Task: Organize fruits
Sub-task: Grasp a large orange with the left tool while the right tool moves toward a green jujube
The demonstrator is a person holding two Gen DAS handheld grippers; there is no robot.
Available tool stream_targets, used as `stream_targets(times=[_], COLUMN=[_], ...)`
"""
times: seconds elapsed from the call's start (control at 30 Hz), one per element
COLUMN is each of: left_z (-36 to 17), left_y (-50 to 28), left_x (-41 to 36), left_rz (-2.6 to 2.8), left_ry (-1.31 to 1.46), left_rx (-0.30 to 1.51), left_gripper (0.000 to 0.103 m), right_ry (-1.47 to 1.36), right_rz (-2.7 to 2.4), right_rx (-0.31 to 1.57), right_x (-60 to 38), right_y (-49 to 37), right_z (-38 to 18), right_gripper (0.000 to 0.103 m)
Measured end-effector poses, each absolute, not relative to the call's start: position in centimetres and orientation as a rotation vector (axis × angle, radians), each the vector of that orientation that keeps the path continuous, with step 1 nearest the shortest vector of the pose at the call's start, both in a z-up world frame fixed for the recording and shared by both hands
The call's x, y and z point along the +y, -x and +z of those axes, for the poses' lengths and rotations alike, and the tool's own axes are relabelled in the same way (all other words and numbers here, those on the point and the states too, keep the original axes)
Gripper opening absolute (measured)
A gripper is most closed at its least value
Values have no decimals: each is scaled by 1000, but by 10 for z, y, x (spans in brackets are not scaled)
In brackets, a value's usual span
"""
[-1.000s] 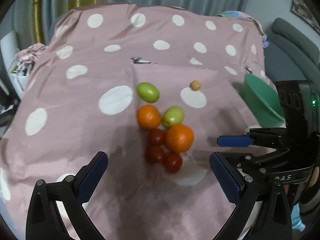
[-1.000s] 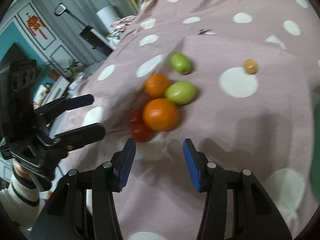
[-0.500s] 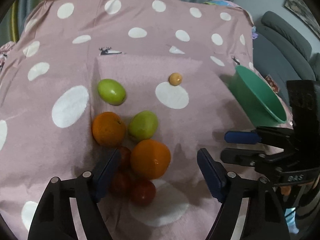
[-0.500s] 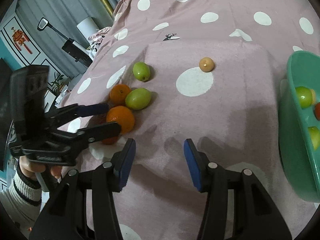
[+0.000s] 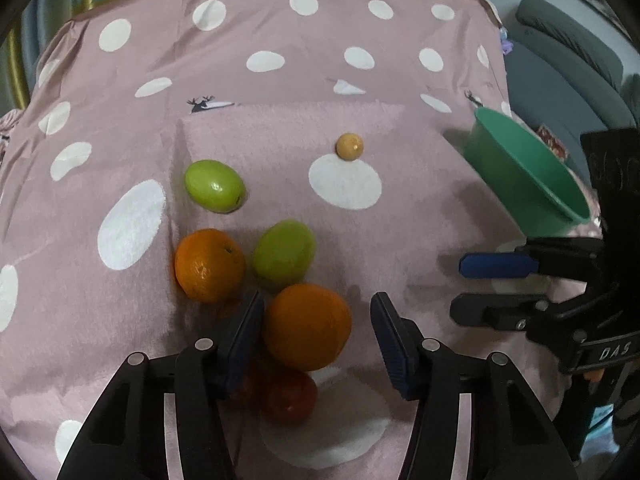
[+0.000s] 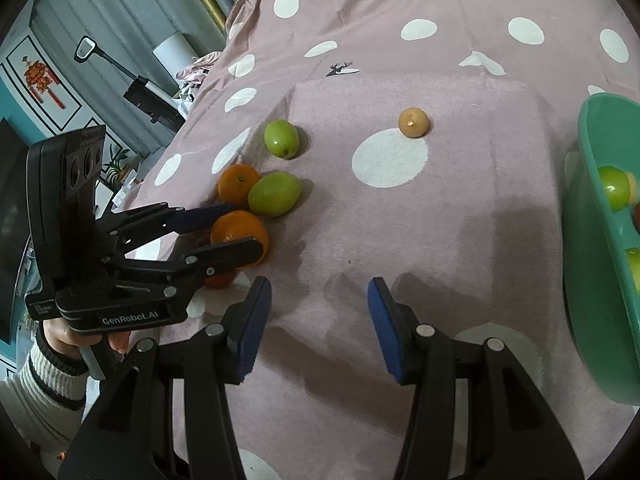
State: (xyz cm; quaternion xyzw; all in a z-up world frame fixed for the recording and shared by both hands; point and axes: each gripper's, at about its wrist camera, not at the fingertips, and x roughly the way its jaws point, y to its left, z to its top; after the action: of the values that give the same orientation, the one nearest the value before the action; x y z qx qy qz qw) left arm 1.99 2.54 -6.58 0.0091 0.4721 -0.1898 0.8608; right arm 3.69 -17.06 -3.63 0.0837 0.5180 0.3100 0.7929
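A big orange (image 5: 308, 326) lies on the pink dotted cloth between the jaws of my left gripper (image 5: 317, 308), which are closing. The left pad is at its skin, and a gap shows at the right pad. A smaller orange (image 5: 208, 264), two green fruits (image 5: 284, 254) (image 5: 214, 186) and red tomatoes (image 5: 290, 396) crowd around it. A small tan fruit (image 5: 349, 145) sits apart, farther back. My right gripper (image 6: 319, 286) stands open over bare cloth with nothing in it. The right wrist view shows the left gripper (image 6: 240, 228) straddling the orange (image 6: 236, 232).
A green bowl (image 6: 592, 240) at the right holds green fruits and something red. In the left wrist view the bowl (image 5: 520, 172) sits just beyond my right gripper (image 5: 460, 288). A grey sofa lies past the cloth's right edge; curtains hang behind.
My left gripper came forward and down onto the fruit cluster, and its jaws narrowed from wide open to around the big orange. The right gripper shifted right, bringing the bowl into view.
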Motion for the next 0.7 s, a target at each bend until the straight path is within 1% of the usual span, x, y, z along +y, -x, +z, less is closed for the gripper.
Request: stream_targets(times=[0.03,0.1,0.23,0.43,0.7], left_z=[-72,-82,-81,-80,-55], left_y=[-22,-26,-24,-23,-6], left_x=[24,22,24,31,52], left_rz=[-400,-387,-395,-370,-347], left_ry=[-24,-29,6,33,111], left_rx=[1020,1055,1032,1022,943], left_gripper=[56,50,47,46,46], right_ry=[-180,-179,-169,-164,-153], right_rz=[666,664,666,655,685], right_rx=[1114,1114,1112,1120,1127], right_x=[-170,-170,-171,-171,-159], right_y=[-37,-37,-36,-38,-44], right_z=[-36,-36,-35,-36,-37], right_gripper=[51,51,51,51,51])
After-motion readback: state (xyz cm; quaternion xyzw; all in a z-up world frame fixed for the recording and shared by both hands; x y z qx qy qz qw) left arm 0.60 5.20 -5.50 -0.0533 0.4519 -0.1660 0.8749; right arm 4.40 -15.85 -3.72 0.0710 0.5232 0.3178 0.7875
